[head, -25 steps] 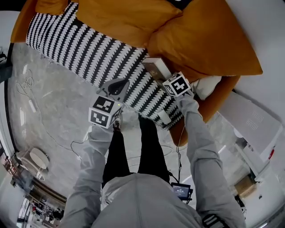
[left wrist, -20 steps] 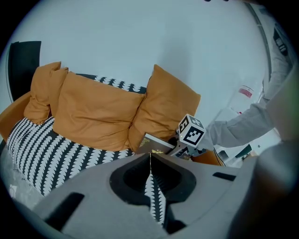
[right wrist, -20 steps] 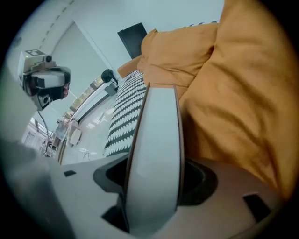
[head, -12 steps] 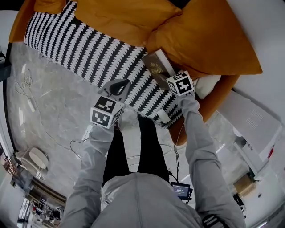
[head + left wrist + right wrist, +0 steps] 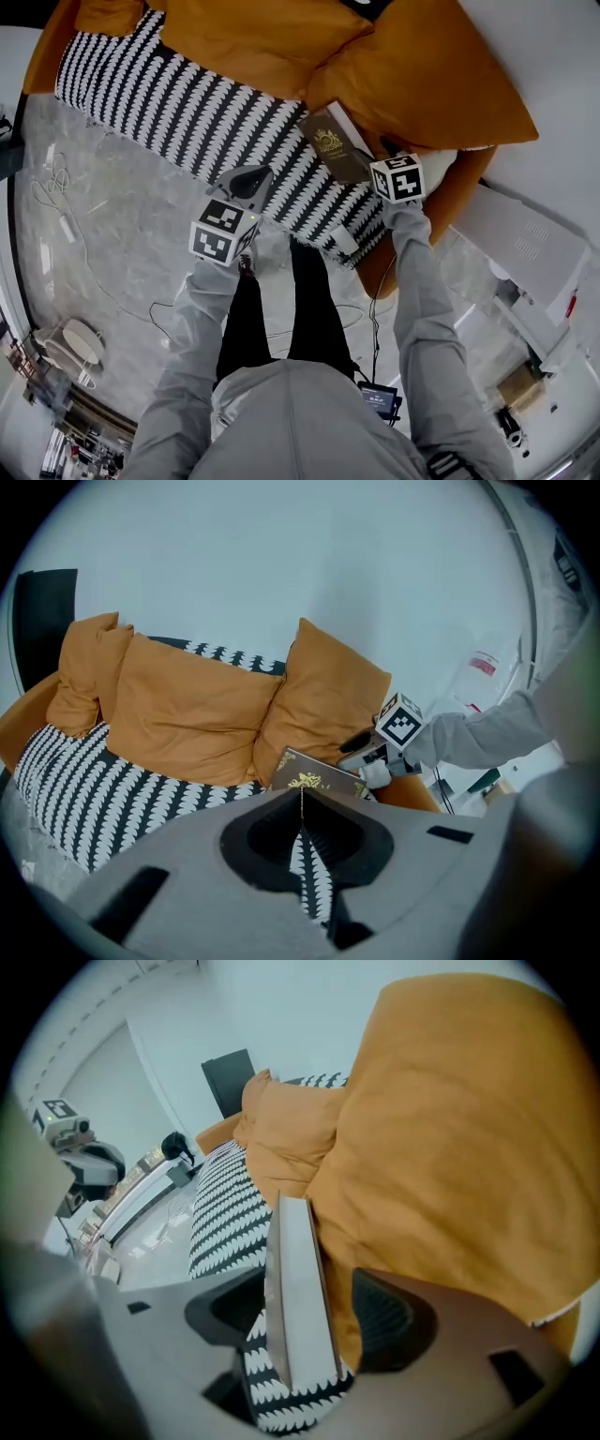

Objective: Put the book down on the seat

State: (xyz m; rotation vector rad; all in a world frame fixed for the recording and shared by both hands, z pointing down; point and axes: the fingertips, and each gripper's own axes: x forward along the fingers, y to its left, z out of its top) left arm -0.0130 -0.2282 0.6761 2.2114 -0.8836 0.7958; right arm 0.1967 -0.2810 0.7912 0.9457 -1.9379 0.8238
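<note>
Between the right tool's (image 5: 307, 1321) jaws, which have just been opening and stand wide, the book (image 5: 300, 1269) rests released on the striped seat (image 5: 220, 1232), leaning against an orange cushion (image 5: 450, 1147) beyond. Well apart, the left tool (image 5: 302, 803) is clenched on nothing.

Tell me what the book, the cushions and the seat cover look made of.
Book: seemingly a stiff board cover, dark and matte with gilt ornament; pale paper page edges.
Cushions: orange woven fabric, matte, softly creased.
Seat cover: probably printed cloth, black-and-white pattern, no sheen.
</note>
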